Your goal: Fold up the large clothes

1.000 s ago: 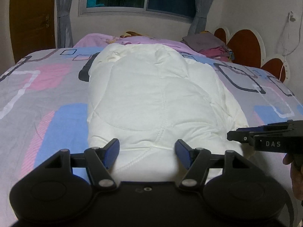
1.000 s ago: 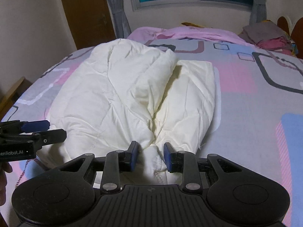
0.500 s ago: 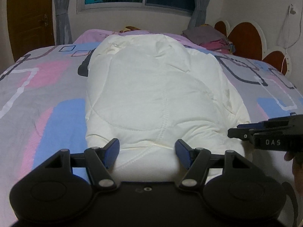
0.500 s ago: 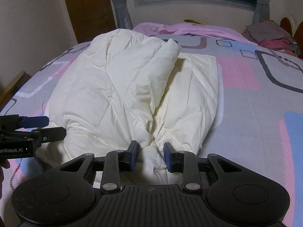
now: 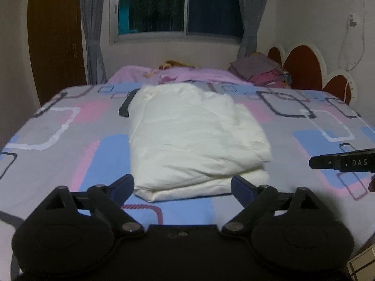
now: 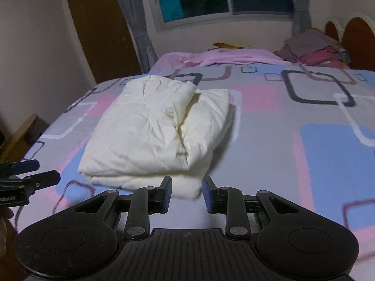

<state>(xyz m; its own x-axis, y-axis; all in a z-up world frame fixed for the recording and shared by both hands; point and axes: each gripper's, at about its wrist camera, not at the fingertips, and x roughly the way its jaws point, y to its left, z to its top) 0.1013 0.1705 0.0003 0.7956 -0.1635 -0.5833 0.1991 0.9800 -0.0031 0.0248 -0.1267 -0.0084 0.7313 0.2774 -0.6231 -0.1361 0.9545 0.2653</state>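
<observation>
A cream quilted garment [image 5: 192, 135] lies folded in a flat, layered rectangle on the patterned bedspread [image 5: 70, 140]. My left gripper [image 5: 182, 186] hovers just short of its near edge. Its jaws are opening wide and the pads touch no cloth. In the right wrist view the garment [image 6: 150, 135] sits ahead and to the left. My right gripper [image 6: 187, 194] is set back from the garment's near right corner, with a narrow gap and nothing pinched. Each gripper also shows at the edge of the other's view: the right gripper [image 5: 314, 163] and the left gripper [image 6: 44, 172].
A pink blanket [image 5: 182, 76] lies across the far end of the bed. A pile of folded clothes [image 6: 314, 49] sits at the back right by the red scalloped headboard [image 5: 302, 68]. A brown door [image 6: 98, 30] and a window are beyond. Wooden furniture [image 6: 21, 133] stands left of the bed.
Both grippers have drawn back and up from the garment. The right let go of the pinched cloth, the left jaws spread wider. The garment, earlier raised and bunched, now lies flat and folded.
</observation>
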